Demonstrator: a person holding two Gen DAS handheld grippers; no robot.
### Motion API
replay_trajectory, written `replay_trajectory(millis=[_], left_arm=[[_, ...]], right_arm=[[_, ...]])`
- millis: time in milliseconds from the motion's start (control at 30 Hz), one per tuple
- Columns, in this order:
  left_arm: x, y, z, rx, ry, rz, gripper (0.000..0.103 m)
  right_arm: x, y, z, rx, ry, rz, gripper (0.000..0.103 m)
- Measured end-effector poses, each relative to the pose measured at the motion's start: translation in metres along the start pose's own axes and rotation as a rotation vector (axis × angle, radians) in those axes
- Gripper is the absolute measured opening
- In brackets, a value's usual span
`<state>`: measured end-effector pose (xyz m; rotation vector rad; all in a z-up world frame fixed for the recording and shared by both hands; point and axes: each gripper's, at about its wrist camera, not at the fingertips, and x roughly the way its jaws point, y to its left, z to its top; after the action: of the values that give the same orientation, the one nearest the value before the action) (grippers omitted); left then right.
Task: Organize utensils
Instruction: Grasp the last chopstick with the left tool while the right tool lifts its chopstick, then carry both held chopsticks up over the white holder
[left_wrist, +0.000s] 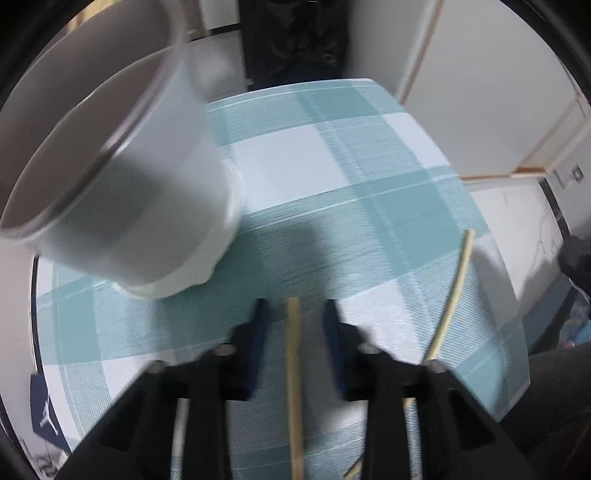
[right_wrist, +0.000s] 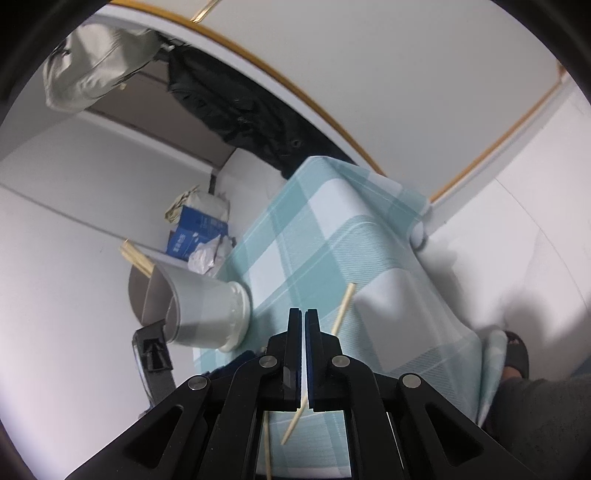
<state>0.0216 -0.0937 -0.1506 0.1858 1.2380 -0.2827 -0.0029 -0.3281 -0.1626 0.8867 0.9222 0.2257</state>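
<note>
A grey-white cup (left_wrist: 125, 192) stands on the teal checked tablecloth (left_wrist: 369, 177), close at the left in the left wrist view. My left gripper (left_wrist: 295, 314) is open, its fingers either side of a wooden chopstick (left_wrist: 293, 369) lying on the cloth. Another chopstick (left_wrist: 452, 291) shows to its right. In the right wrist view my right gripper (right_wrist: 304, 314) is shut on a chopstick (right_wrist: 341, 308), held at a slant above the cloth. The cup (right_wrist: 207, 314) holds chopsticks (right_wrist: 136, 258) that stick out of its mouth. A further chopstick (right_wrist: 266, 446) lies on the cloth below.
The small table (right_wrist: 332, 229) has edges close on all sides. A blue box and crumpled paper (right_wrist: 195, 232) lie on a shelf beyond the cup. Dark clothing (right_wrist: 240, 110) hangs behind the table. A foot in a slipper (right_wrist: 515, 350) stands at the right.
</note>
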Motion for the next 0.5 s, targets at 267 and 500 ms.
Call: replay_trajectory(millis=[267, 500], left_arm=[[-0.003, 0.002, 0.006, -0.004, -0.016, -0.037, 0.003], [-0.049, 0.019, 0.008, -0.075, -0.161, -0.147, 0.003]], right_arm=[[0.007, -0.013, 0.001, 0.027, 0.034, -0.061, 0.023], [0.035, -0.007, 0.008, -0.04, 0.104, -0.15, 0.032]])
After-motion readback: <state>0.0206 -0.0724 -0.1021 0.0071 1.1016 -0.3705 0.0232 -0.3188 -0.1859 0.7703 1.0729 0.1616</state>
